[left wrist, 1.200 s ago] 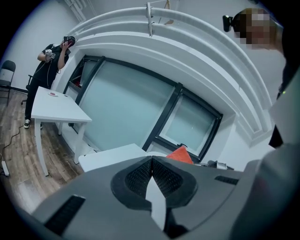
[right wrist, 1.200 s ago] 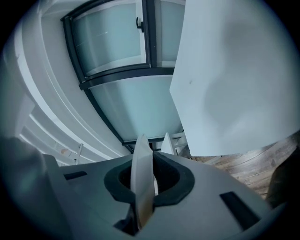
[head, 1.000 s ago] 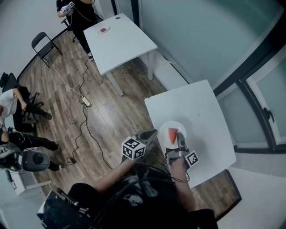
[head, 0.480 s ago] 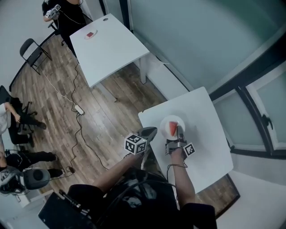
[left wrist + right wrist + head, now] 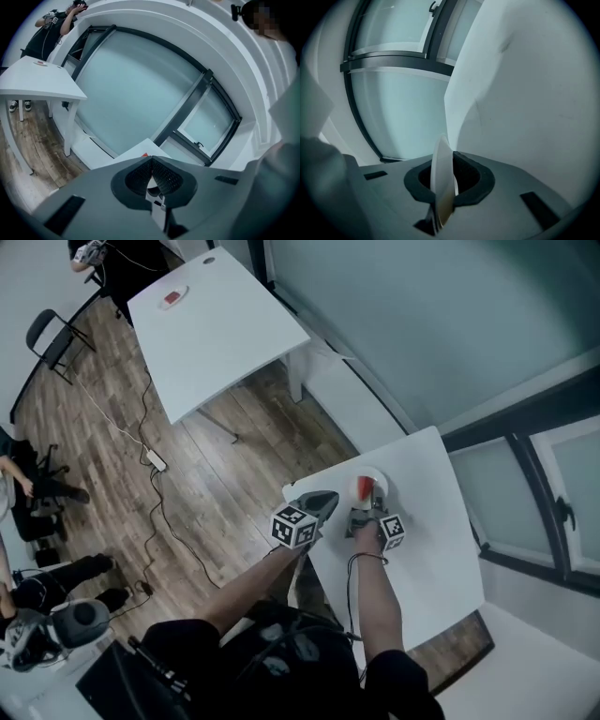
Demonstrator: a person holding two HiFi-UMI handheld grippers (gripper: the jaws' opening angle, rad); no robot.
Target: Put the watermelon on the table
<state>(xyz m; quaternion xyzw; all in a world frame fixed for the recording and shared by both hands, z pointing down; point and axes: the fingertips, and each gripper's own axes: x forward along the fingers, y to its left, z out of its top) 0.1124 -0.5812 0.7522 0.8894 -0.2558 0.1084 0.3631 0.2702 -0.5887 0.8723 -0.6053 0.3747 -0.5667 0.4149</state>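
A red watermelon slice [image 5: 363, 487] lies on a small white plate [image 5: 375, 480] over the far left part of the white table [image 5: 431, 521]. My right gripper [image 5: 361, 509] is shut on the plate's near rim; in the right gripper view the plate [image 5: 442, 180] stands edge-on between the pads. My left gripper [image 5: 326, 500] hovers at the table's left edge, just left of the plate, shut with nothing in it. In the left gripper view the closed tips [image 5: 151, 160] hide most of the table, and a sliver of red watermelon [image 5: 145, 154] shows above them. I cannot tell whether the plate touches the table.
A second white table [image 5: 216, 329] with a small red item [image 5: 172, 298] stands at the upper left. Cables and a power strip [image 5: 155, 462] run over the wooden floor. A black chair [image 5: 49, 334] and seated people are at the left. A glass wall runs behind the table.
Both grippers have moved forward over the table toward its far left corner, and the right one has carried the plate with the watermelon along. The left gripper stayed shut beside it.
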